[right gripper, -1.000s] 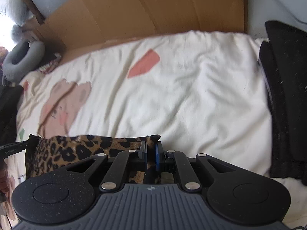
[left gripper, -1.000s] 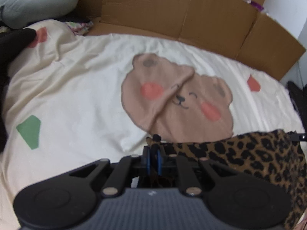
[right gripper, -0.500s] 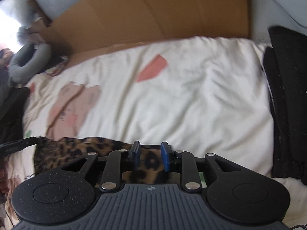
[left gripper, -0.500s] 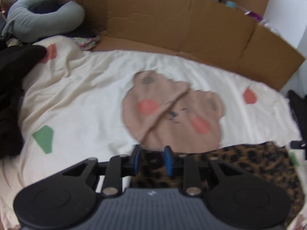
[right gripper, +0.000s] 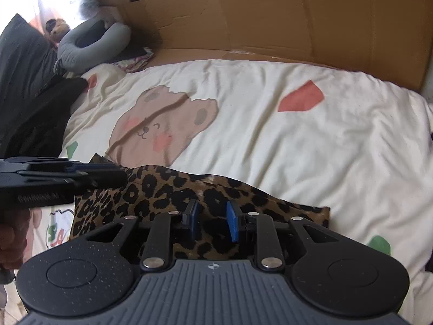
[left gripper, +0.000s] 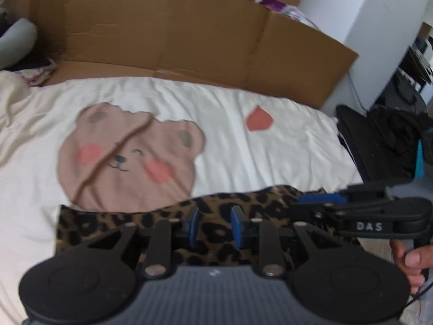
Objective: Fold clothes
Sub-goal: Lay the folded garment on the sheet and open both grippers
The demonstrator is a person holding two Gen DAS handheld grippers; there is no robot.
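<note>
While the cream bedspread [right gripper: 311, 146] with its bear print [left gripper: 130, 157] carries the work, backed by a cardboard wall [left gripper: 189, 35] along its far edge, the leopard-print garment [right gripper: 162, 192] lies as a flat folded band along the near edge of the bed, below the bear. Both grippers stand over it with their blue pads apart and nothing between them — the left gripper [left gripper: 213, 224] above the band's middle, the right gripper [right gripper: 212, 223] above its right half. Judging from that, the fold has just been laid and the next grasp is being chosen; doing it well likely means pinching both layers at a corner or edge, not the middle, and keeping the edges lined up. The cloth looks thin and limp — its far edge wavy, one seam line showing.
</note>
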